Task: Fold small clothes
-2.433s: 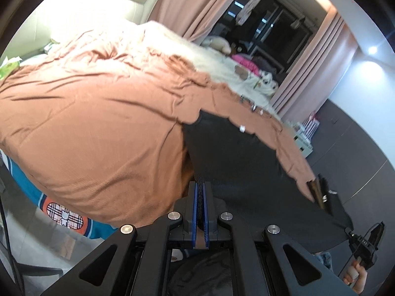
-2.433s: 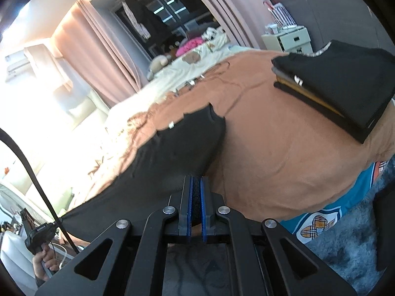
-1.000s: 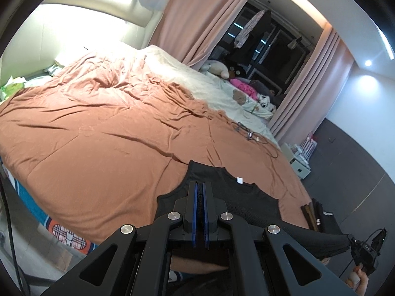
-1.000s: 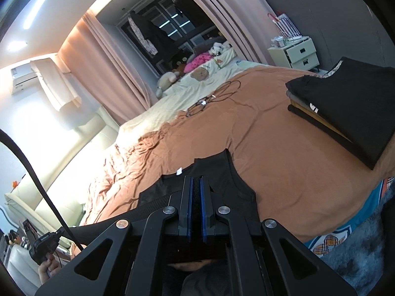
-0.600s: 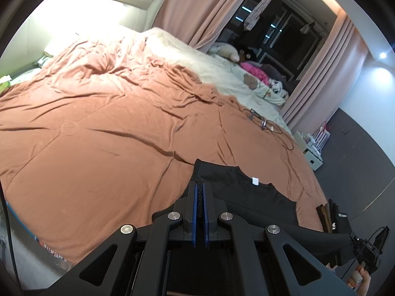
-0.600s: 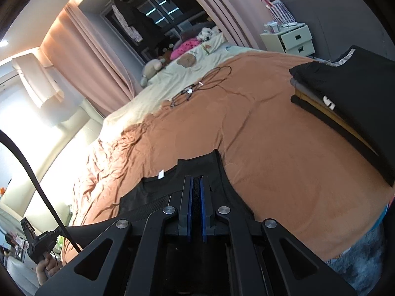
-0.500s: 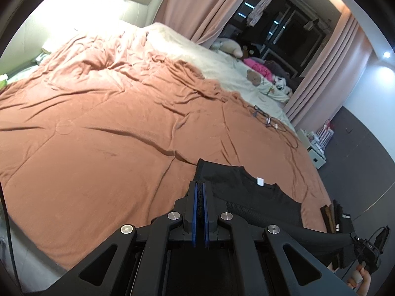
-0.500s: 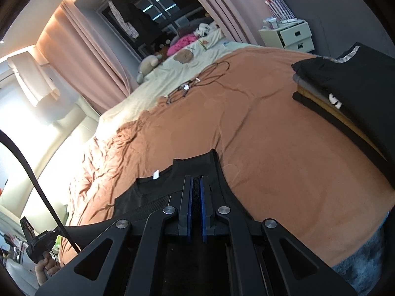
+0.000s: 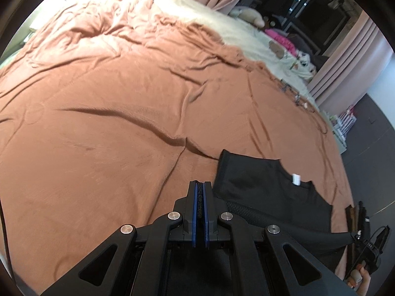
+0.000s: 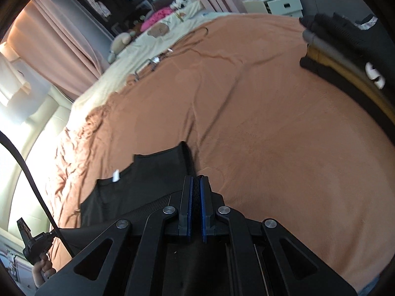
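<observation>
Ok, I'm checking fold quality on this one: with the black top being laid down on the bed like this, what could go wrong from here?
The left claw and right claw each pinch an edge of the black top. Its spread part may land skewed or bunched, since the brown bedspread is creased just beside it. If the claws drag it further, the collar end with the white tag may crumple. The stack of folded clothes sits apart, so it looks safe.
</observation>
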